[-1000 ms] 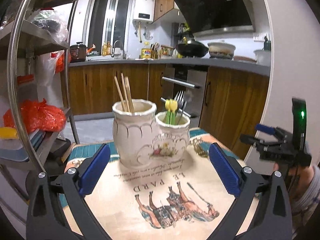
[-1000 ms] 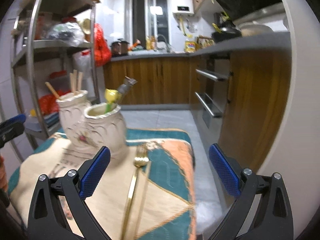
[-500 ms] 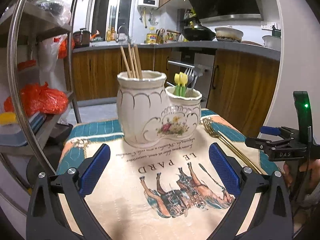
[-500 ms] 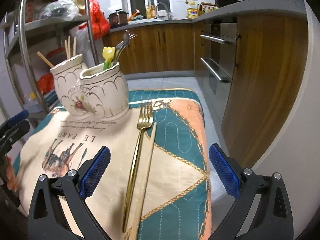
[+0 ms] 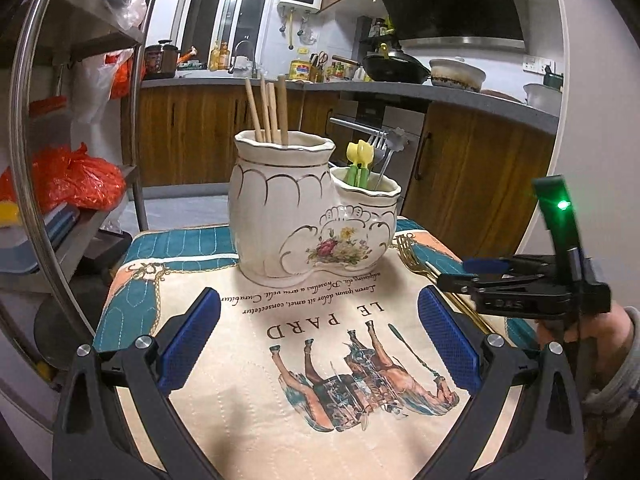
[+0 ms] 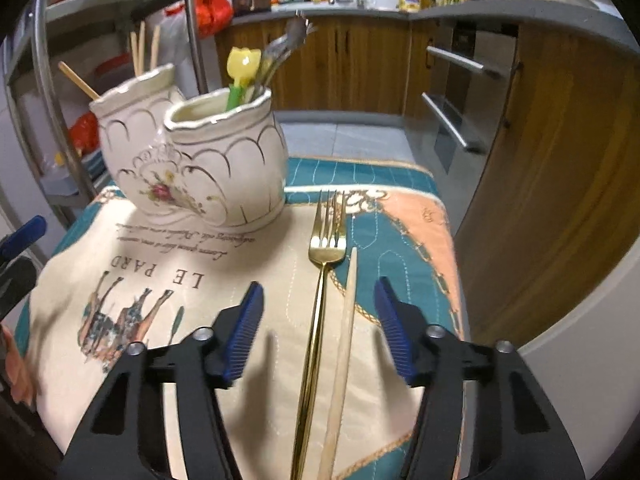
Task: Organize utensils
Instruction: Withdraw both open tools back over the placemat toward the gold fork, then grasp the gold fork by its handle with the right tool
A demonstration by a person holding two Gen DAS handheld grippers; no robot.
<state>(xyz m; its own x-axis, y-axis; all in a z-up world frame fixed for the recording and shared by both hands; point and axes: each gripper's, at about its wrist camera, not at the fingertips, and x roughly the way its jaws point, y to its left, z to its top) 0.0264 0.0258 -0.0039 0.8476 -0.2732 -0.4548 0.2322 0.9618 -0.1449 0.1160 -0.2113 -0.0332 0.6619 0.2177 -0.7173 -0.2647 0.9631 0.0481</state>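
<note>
A dim kitchen with wood cabinets, a dark range hood and a steel shelf rack frames a small surface covered by a printed cloth [image 5: 280, 320] showing horses and the words "LE PARD". At the centre of the left wrist view a cream double holder [image 5: 304, 216] stands on the cloth: chopsticks [image 5: 268, 108] rise from its taller pot, while yellow-headed picks [image 5: 360, 160] and a metal fork lean in the shorter one. In the right wrist view a gold fork [image 6: 320, 280] and a single wooden chopstick [image 6: 346, 320] lie side by side on the cloth, just right of the holder, tines pointing up the frame. The right gripper [image 6: 320, 320] hovers over both handles; its fingers have just been closing and stand half apart, with fork and chopstick between them but untouched. The left gripper [image 5: 320, 336], low in its own frame, has its fingers wide apart over bare cloth, holding nothing.
</note>
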